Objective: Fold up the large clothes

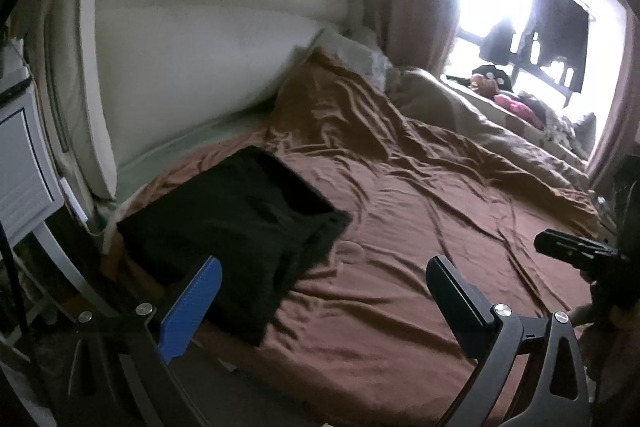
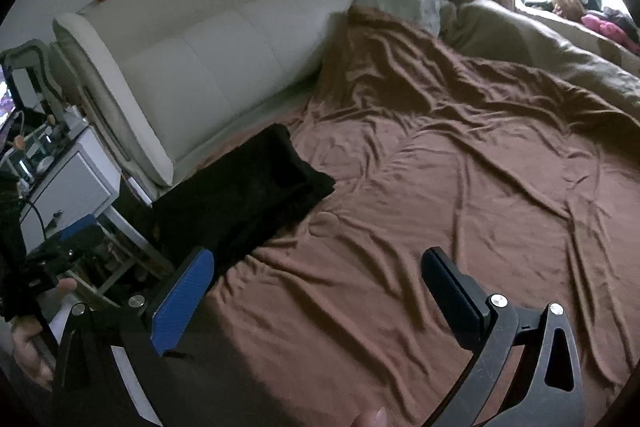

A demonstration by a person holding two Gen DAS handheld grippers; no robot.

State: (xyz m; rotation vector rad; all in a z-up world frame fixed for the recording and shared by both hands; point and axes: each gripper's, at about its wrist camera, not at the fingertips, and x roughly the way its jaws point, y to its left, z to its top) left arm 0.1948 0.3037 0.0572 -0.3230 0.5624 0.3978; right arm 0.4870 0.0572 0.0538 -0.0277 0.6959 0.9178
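Rumpled brown bedsheet (image 1: pixel 400 227); folded black garment (image 1: pixel 240 227) parked lower left, left gripper (image 1: pixel 320 291) and right gripper (image 2: pixel 316 291) both wide open, empty.

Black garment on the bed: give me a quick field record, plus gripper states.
garment: black garment, folded into a rough rectangle, lying flat
location: on the brown sheet, near the white headboard and the bed's edge
left gripper: open, empty, above the sheet, not touching the garment
right gripper: open, empty, above the sheet
background: rumpled blanket by the window; white nightstand beside the bed
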